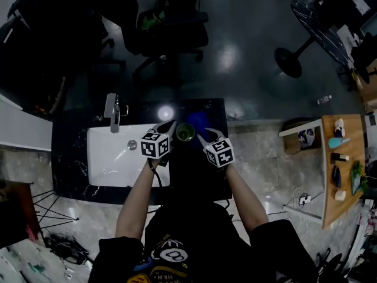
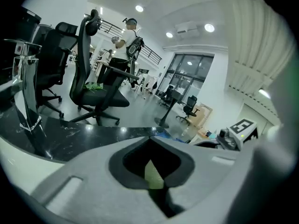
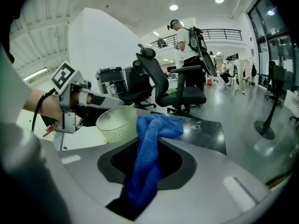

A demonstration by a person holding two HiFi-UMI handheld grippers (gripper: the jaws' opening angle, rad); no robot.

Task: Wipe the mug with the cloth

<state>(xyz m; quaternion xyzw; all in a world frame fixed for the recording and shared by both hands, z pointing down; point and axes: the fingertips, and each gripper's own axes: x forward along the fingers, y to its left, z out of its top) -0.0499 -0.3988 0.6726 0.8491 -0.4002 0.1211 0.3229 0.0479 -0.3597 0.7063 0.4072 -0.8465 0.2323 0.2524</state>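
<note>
Currently: left gripper (image 1: 169,126) clenched on pale green mug (image 3: 117,122), over black counter (image 1: 194,175) right of white sink (image 1: 112,158). Right gripper (image 1: 205,138) pinching blue cloth (image 3: 147,157), bunched just beside mug. Black-and-white square markers on both grippers.

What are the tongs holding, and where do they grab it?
Left tongs pinch the mug by its rim. Right tongs clamp the blue cloth around its bunched middle.

Counter (image 1: 69,158): sink (image 1: 106,165) and tap (image 1: 112,112) block the left half; mug (image 1: 184,132) (cloth (image 1: 200,121) just beside it) occupies mid-rear; strip left of sink open.
</note>
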